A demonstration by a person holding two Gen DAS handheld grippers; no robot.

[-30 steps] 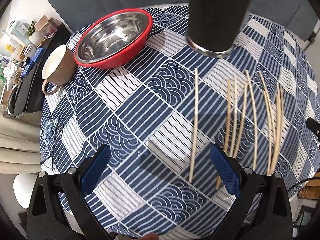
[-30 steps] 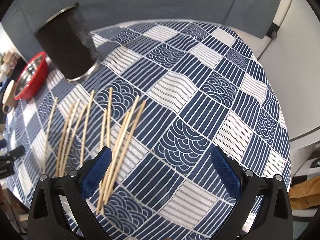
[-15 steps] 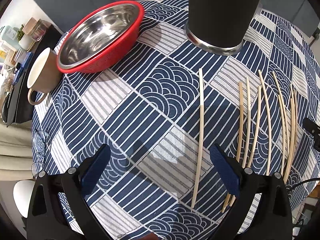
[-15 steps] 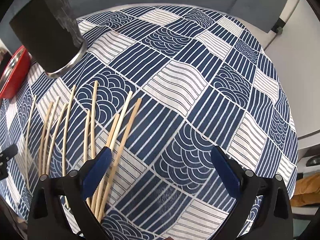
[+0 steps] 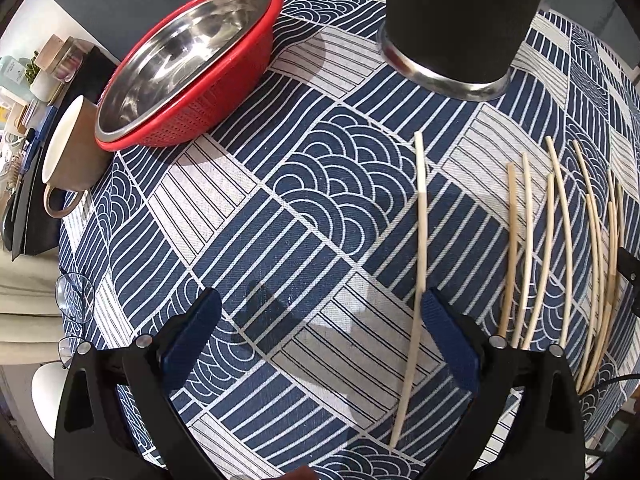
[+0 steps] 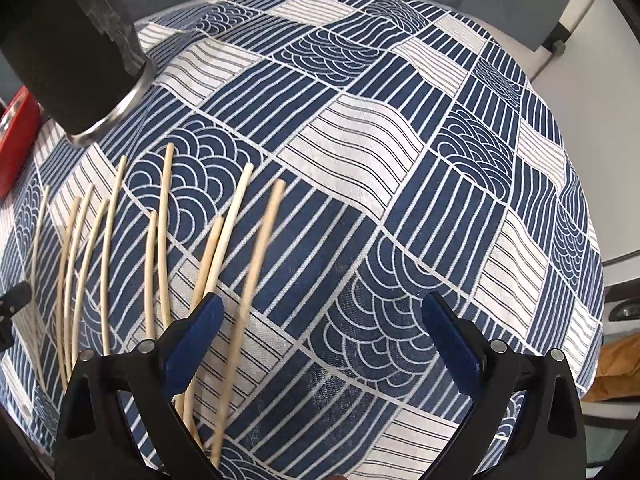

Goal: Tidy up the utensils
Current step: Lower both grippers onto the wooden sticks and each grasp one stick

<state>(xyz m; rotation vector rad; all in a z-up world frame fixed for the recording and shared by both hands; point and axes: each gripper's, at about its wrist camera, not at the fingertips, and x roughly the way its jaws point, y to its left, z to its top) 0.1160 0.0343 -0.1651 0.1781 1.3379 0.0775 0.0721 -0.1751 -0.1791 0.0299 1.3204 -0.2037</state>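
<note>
Several pale wooden chopsticks (image 5: pixel 528 248) lie loose and roughly parallel on the counter (image 5: pixel 248 216), which wears a blue-and-white patterned cloth; none is in a holder yet. One chopstick (image 5: pixel 420 240) lies apart from the rest, on their left, and its lower half passes just beside the inner pad of the left claw (image 5: pixel 320 336), which hangs released and wide with nothing between its fingers. That lone stick looks like the easiest first pick, since no neighbour crowds it. Seen from the right wrist, the right claw (image 6: pixel 320 336) is likewise released and empty, its left finger (image 6: pixel 192 336) sitting over the lower ends of the rightmost sticks (image 6: pixel 256 264), perhaps lined up to straddle one of them. Beyond the tips of the sticks stands a tall black cup with a metal rim at its base (image 5: pixel 460 20), close enough to serve as the likely holder; its mouth is out of view, so whether it already contains anything cannot be told. Farther left sit a steel bowl nested in a red colander (image 5: pixel 188 60) and a tan mug (image 5: pixel 68 160) near the counter's edge, both well apart from the sticks.
</note>
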